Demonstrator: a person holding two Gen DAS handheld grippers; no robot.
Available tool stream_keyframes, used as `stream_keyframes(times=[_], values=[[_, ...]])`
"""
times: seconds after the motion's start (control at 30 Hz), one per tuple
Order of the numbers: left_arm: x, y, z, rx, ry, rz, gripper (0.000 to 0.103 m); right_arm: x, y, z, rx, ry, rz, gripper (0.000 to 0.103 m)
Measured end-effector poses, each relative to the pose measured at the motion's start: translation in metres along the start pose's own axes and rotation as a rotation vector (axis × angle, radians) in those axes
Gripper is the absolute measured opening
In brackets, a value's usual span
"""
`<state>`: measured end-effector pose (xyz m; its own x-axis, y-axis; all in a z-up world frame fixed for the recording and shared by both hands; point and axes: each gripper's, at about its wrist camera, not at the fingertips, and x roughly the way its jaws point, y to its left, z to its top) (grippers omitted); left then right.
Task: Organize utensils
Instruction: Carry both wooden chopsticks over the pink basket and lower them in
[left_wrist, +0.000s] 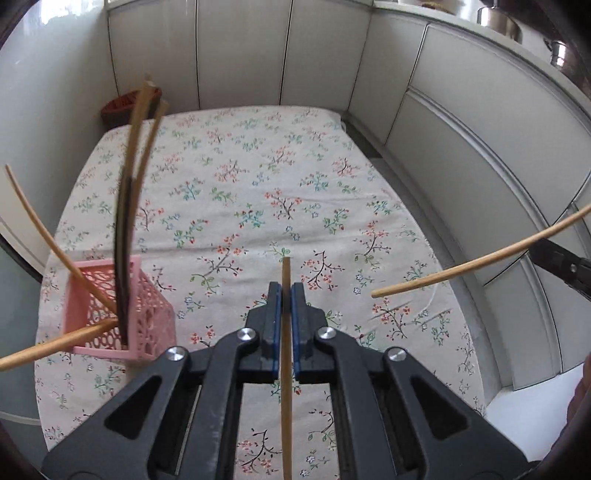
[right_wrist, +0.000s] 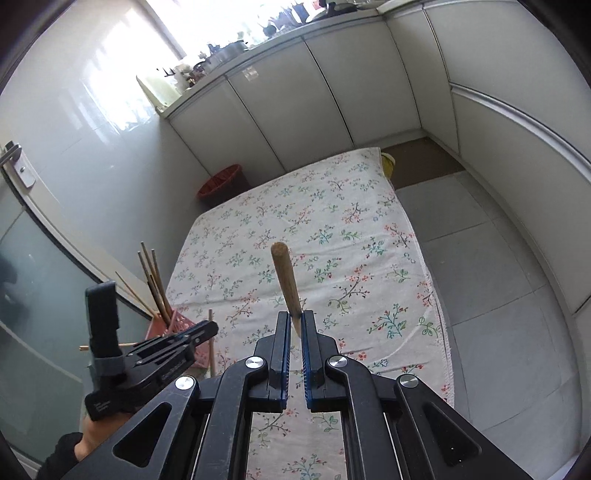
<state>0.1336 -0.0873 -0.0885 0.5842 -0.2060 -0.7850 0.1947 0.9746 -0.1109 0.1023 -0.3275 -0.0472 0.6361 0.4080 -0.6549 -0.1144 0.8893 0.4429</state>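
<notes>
Nearest in the left wrist view: left gripper (left_wrist: 286, 295), blue-lined jaws clamped on a thin wooden chopstick (left_wrist: 285, 369) that runs lengthwise between the pads, tip poking just past them. Held above a floral tablecloth (left_wrist: 258, 177) covering the table.

To the left on the cloth, a pink lattice basket (left_wrist: 147, 325), upright near the table's left edge. Standing in it, several light wooden chopsticks (left_wrist: 142, 147) and a dark one (left_wrist: 123, 236), leaning at differing angles; two more sticks splaying out low toward the left.

At the right of that view, a second bamboo chopstick (left_wrist: 461, 266) reaching in over the cloth, gripped at its far end by the black tip of the other tool.

Nearest in the right wrist view: right gripper (right_wrist: 295, 325), jaws pinched on the end of that chopstick (right_wrist: 284, 280), which points forward and up, foreshortened. Lower left, the left gripper (right_wrist: 199, 332) seen from the side, with the pink basket (right_wrist: 173, 325) and its sticks just beyond.

Farther off: a red waste bin (right_wrist: 219, 184) on the floor beyond the table's far left corner, then white cabinets (right_wrist: 295, 92) along the wall.
</notes>
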Motion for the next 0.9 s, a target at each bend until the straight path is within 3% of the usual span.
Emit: stream_keyframes(times=[0.27,0.47,0.63,0.77,0.9], values=[[-0.089,0.019,-0.007,0.042,-0.25,-0.016,0.006,-0.027,0.025,0.004,-0.094,-0.072,-0.002,0.004],[-0.129,0.038,-0.006,0.011,-0.375,-0.048,0.006,-0.028,0.042,0.003,-0.147,-0.06,0.0,0.003],[-0.138,0.051,-0.006,-0.026,-0.392,-0.085,0.006,0.003,0.046,0.001,-0.173,0.031,-0.025,0.005],[-0.13,0.06,-0.008,-0.054,-0.351,-0.123,0.006,0.061,0.035,0.004,-0.164,0.168,-0.093,0.026],[-0.122,0.067,-0.011,-0.066,-0.327,-0.128,0.006,0.119,0.025,0.017,-0.157,0.235,-0.145,0.026]])
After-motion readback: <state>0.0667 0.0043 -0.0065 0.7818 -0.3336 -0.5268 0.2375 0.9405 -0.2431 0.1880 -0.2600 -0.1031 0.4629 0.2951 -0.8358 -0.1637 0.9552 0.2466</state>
